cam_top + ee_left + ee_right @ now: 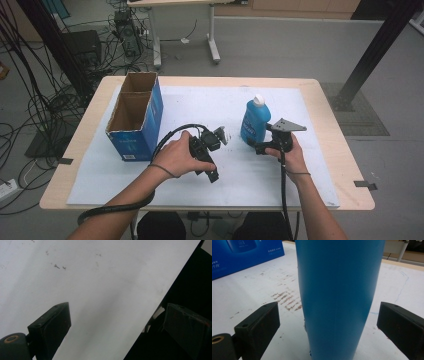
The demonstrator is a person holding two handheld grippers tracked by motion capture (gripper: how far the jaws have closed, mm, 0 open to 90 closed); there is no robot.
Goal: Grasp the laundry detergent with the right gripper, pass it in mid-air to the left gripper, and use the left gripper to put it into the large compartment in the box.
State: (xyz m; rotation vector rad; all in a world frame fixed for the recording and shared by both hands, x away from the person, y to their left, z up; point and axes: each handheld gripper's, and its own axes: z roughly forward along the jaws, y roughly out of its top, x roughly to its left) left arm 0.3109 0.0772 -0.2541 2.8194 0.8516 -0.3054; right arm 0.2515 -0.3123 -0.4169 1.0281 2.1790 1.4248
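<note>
The blue bottle [255, 122] stands upright right of the table's centre, between your right gripper's [252, 145] wide-spread jaws, neither touching it. Your left gripper [214, 174] hangs wide and empty over the white sheet [200, 105], toward the near edge. The cardboard box [135, 117] sits far-left.

Left gripper [212, 175]: black body, matte black block jaws; a brass-coloured ring at one jaw's pivot in the left gripper view.
Right gripper [251, 144]: black, topped by a grey three-cornered plate [286, 125].
Cables: thick black ribbed hose [120, 206] from the left gripper; thinner black cable [284, 185] from the right.
Arms: bare forearms, no sleeves; a thin dark band at each wrist.
</note>
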